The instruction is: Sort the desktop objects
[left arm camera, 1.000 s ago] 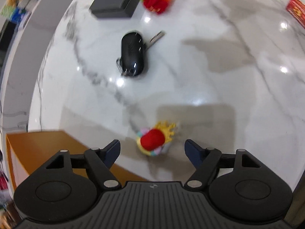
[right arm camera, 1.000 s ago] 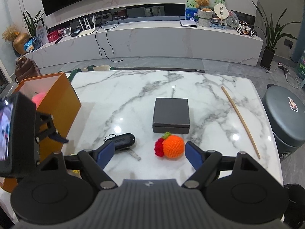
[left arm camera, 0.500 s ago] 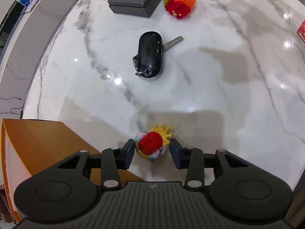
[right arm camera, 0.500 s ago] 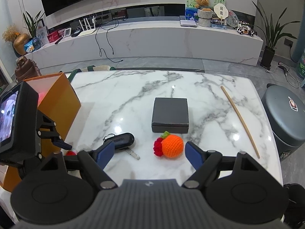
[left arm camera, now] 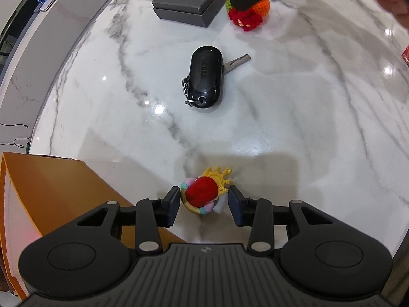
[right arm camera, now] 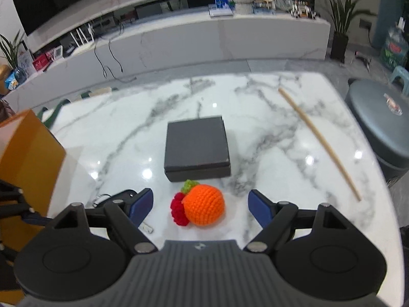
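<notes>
My left gripper (left arm camera: 203,200) is shut on a small red toy with a yellow crown (left arm camera: 204,190), low over the marble table (left arm camera: 294,117) beside the orange box (left arm camera: 51,186). A black key fob with a key (left arm camera: 205,76) lies further out. My right gripper (right arm camera: 200,204) is open, its fingers on either side of a crocheted orange with a red flower (right arm camera: 202,208), which also shows in the left wrist view (left arm camera: 249,15). The dark grey box (right arm camera: 196,147) sits just behind the orange.
The orange box (right arm camera: 25,158) stands at the table's left edge. A long wooden stick (right arm camera: 319,143) lies at the right side. A grey round stool (right arm camera: 381,125) stands off the table's right edge. A red packet (left arm camera: 405,56) lies at the far right.
My left gripper closed on the red crowned toy. My right gripper moved forward and down until its open fingers straddle the crocheted orange.
</notes>
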`<state>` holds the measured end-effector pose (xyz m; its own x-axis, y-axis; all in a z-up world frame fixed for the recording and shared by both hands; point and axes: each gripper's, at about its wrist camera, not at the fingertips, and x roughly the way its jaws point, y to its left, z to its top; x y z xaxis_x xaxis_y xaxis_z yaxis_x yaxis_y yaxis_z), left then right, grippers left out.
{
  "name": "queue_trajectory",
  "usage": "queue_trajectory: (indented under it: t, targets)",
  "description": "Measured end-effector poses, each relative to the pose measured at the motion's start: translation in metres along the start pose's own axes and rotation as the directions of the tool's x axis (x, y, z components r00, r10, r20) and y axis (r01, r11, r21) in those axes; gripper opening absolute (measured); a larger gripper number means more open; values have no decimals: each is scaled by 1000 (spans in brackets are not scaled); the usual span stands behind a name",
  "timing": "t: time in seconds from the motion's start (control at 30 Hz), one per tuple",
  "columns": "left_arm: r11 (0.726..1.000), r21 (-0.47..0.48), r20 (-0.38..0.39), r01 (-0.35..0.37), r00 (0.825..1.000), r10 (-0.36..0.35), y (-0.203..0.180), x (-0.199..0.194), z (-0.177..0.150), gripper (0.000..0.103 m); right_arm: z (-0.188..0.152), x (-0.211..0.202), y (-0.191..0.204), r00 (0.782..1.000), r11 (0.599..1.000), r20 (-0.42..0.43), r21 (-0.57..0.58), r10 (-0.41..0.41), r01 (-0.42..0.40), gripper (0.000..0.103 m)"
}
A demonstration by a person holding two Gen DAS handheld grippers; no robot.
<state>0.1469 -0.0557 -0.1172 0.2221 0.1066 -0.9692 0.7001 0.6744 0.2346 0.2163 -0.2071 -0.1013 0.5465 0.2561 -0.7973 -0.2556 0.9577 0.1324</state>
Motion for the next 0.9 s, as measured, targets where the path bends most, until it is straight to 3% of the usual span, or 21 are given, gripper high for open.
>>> queue_trajectory:
  t: [0.27, 0.33, 0.9]
  targets:
    - [1000, -3, 5, 3, 1000, -3, 2, 2, -1, 47, -3, 30, -6, 999, 1000, -51, 24, -14, 15, 71]
    - [1000, -4, 6, 4, 1000, -4, 2, 2, -2, 47, -2, 30, -2, 998, 1000, -53, 9, -17, 17, 56]
    - [1000, -19, 15, -5, 1000, 5, 4, 1, -5, 46, -1, 14, 3, 998, 1000, -54, -11, 11, -12, 55]
